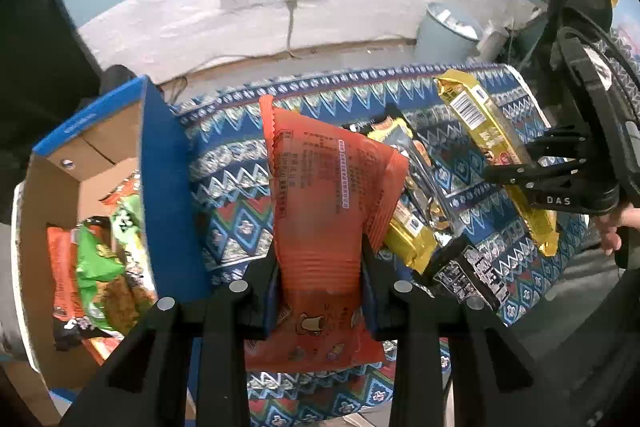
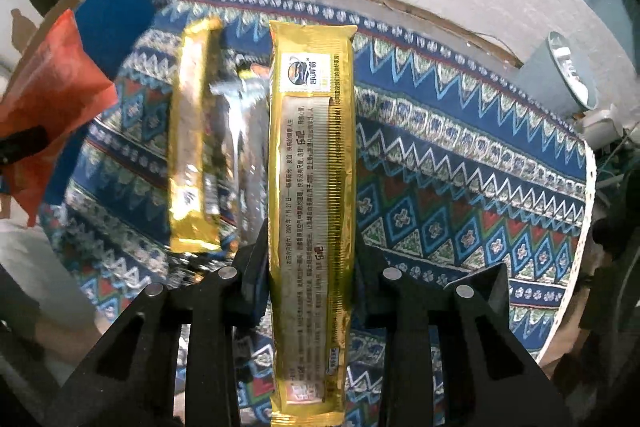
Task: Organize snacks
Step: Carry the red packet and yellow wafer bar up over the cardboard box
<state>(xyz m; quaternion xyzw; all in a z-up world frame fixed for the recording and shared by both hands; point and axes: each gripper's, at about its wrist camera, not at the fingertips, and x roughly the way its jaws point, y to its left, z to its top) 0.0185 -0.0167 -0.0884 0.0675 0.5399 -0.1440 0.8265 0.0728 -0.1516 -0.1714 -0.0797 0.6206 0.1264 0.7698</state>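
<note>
Gold packet (image 2: pixel 312 187) — bottom end cut off.

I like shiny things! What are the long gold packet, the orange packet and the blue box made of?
Long gold packet: looks like thin metallic plastic film; it shines and has a ribbed seam.
Orange packet: probably matte plastic film; it creases where the left tool squeezes it.
Blue box: cardboard, judging by its plain brown inside; blue print outside.

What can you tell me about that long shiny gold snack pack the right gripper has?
The long gold foil snack packet is a slim, glossy wrapper with crimped ends, a round logo near its far end, small printed text and a ribbed back seam. The right gripper has its black fingers shut on its sides, above the blue patterned tablecloth.
</note>
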